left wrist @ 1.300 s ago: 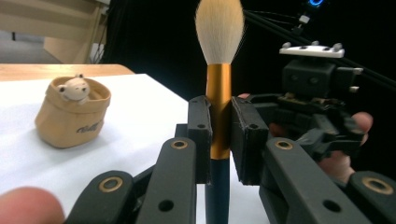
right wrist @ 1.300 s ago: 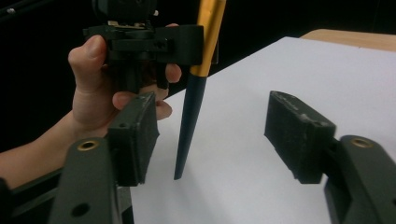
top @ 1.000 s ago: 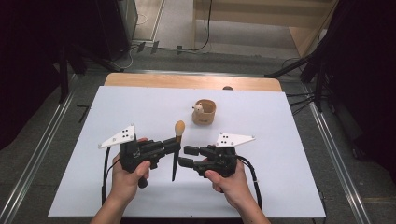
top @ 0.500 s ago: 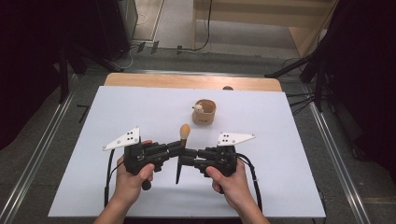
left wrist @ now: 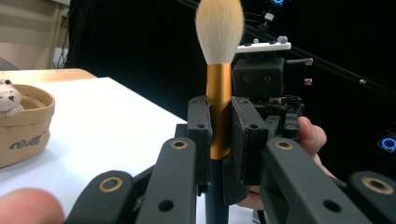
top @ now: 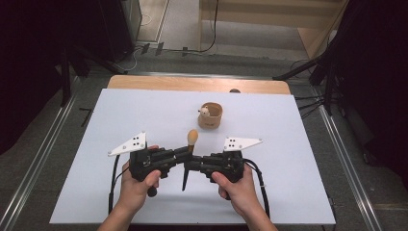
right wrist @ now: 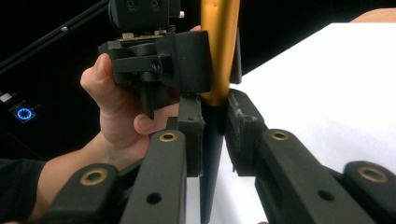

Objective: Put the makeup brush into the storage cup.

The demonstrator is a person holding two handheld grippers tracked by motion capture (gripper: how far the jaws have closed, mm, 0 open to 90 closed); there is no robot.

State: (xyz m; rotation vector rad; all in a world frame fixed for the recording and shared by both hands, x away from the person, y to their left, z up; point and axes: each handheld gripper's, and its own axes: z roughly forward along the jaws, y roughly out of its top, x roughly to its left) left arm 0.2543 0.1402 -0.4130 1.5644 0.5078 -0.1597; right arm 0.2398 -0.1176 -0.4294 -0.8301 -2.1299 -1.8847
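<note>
Both the left gripper point(top: 180, 154) and right gripper point(top: 192, 164) are clamped on the brush point(top: 188, 157), near the cup point(top: 210, 115); uneven pulling could make it slip.

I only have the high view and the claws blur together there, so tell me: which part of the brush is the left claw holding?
Observer: The left claw is clamped on the gold collar of the brush, with the pale bristles pointing up above it.
Operator: And the right claw, does it have the brush too?
Observer: The right claw has its pads on either side of the dark handle, just below the gold collar. I cannot tell whether they are pressing on it.
Operator: What is that white speck on the cup?
Observer: A small bear figure perched on the rim of the cup.
</note>
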